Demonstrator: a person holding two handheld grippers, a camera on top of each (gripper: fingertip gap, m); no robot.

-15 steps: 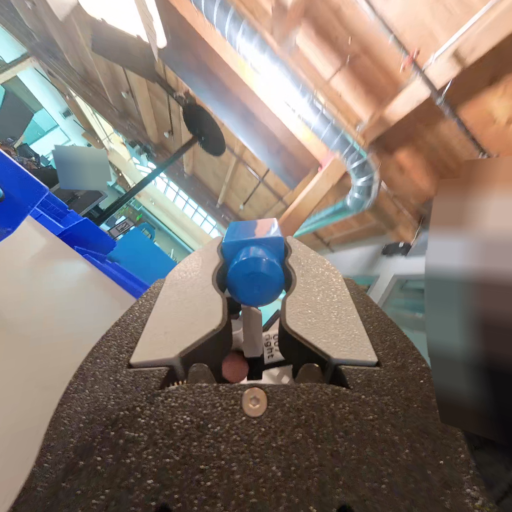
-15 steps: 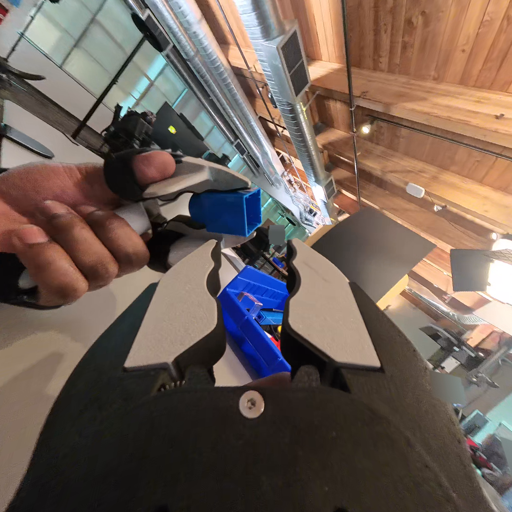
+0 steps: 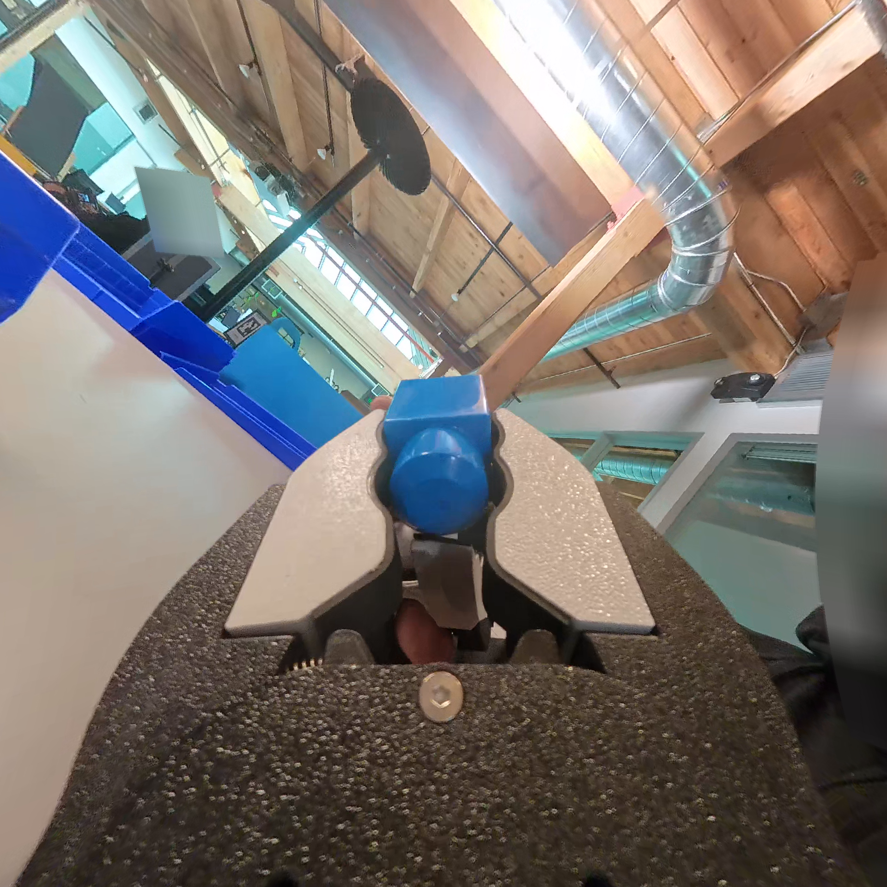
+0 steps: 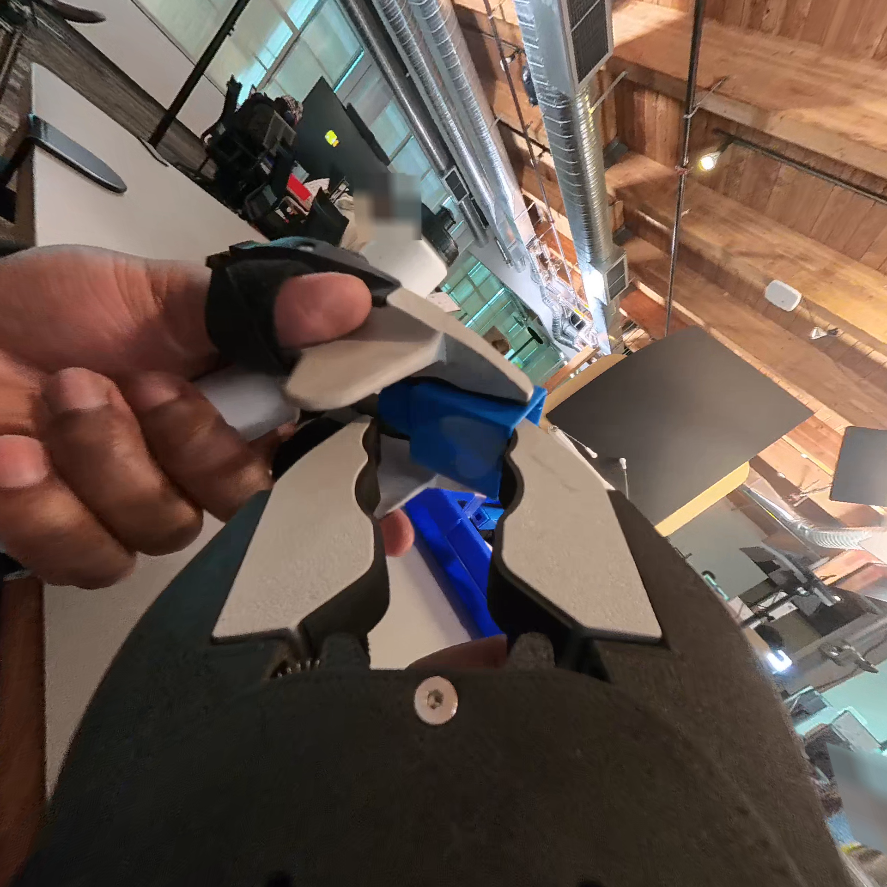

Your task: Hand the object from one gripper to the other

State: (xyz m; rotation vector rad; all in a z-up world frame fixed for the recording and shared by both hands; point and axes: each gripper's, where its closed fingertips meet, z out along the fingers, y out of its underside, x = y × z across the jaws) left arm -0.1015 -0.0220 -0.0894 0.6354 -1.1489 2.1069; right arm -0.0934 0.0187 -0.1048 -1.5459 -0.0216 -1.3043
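Blue object (image 4: 456, 441) now between spread right gripper (image 4: 439, 461) fingers; left gripper (image 3: 437, 473) still clamping it.

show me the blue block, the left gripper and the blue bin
blue block (image 3: 434, 485), left wrist view, on its round end.
left gripper (image 3: 437, 456), left wrist view, midway between its fingertips, shut on the block.
blue bin (image 4: 449, 542), right wrist view, on its wall between the open right fingers.

White table (image 3: 96, 480); blue bins (image 3: 120, 288) on it along far edge.
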